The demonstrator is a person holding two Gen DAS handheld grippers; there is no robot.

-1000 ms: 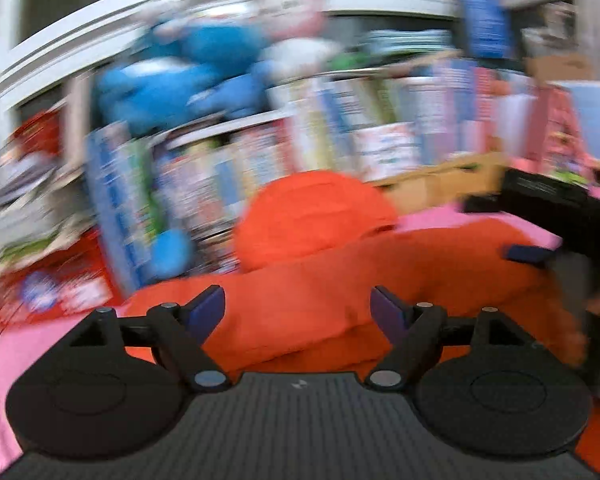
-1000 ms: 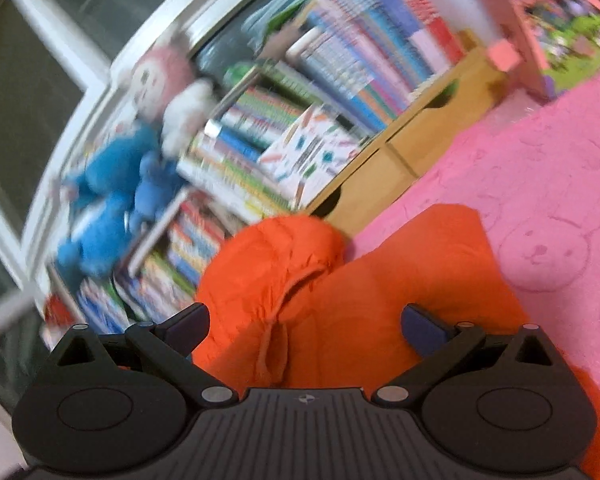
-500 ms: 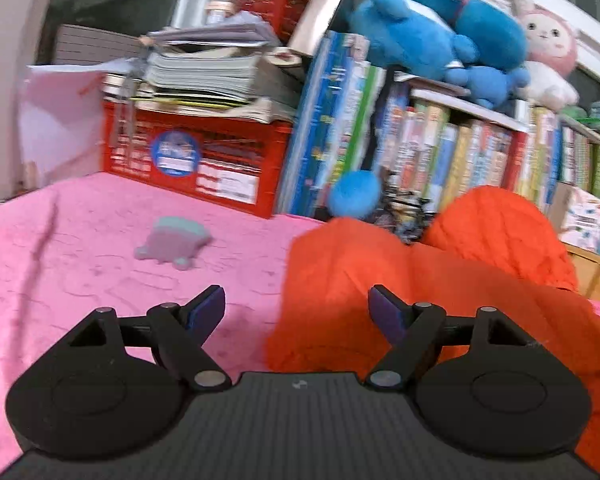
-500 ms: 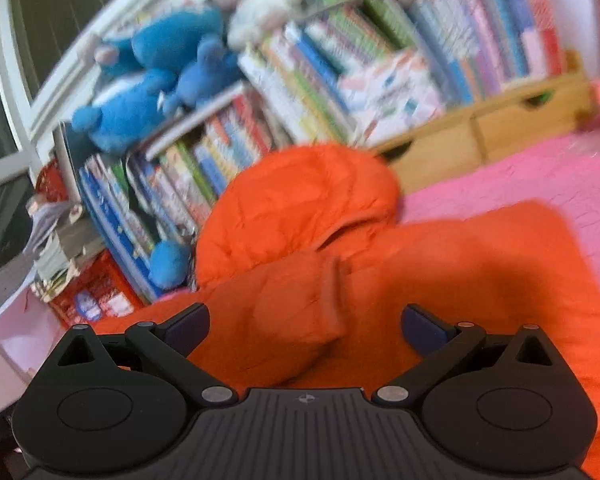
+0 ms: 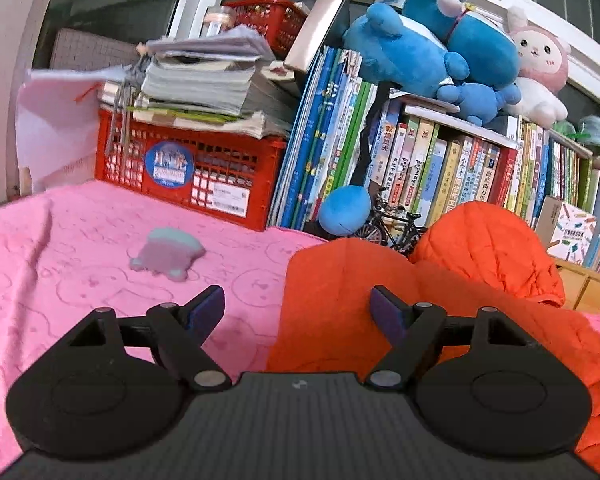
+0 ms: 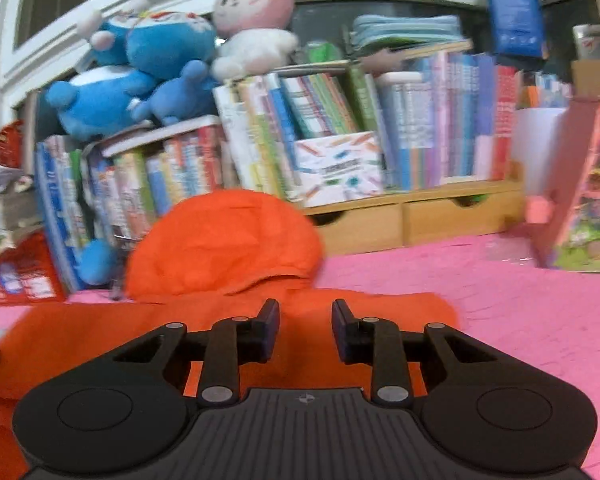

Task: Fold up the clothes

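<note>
An orange quilted hooded jacket [image 5: 332, 280] lies on a pink blanket [image 5: 60, 240], its hood [image 5: 488, 248] propped against the books behind. My left gripper [image 5: 296, 300] hovers open over the jacket's left edge, one finger above the blanket and the other above the orange fabric, holding nothing. In the right wrist view the jacket [image 6: 228, 240] spreads out below my right gripper [image 6: 305, 314]. That gripper's jaws are closing, with a narrow gap left between them. The fabric shows behind the gap and I see none pinched in it.
A red crate [image 5: 188, 172] stacked with papers, rows of books [image 5: 420, 168] and plush toys [image 5: 420, 52] line the back. A small grey-teal toy [image 5: 166, 254], a blue ball [image 5: 346, 210] and a model bicycle [image 5: 392, 226] sit nearby. Wooden drawers [image 6: 412, 220] and a toy house [image 6: 580, 200] stand to the right.
The left view swung left, from the middle of the jacket to its left edge. The right view rolled level and rose, and the right jaws narrowed from wide apart.
</note>
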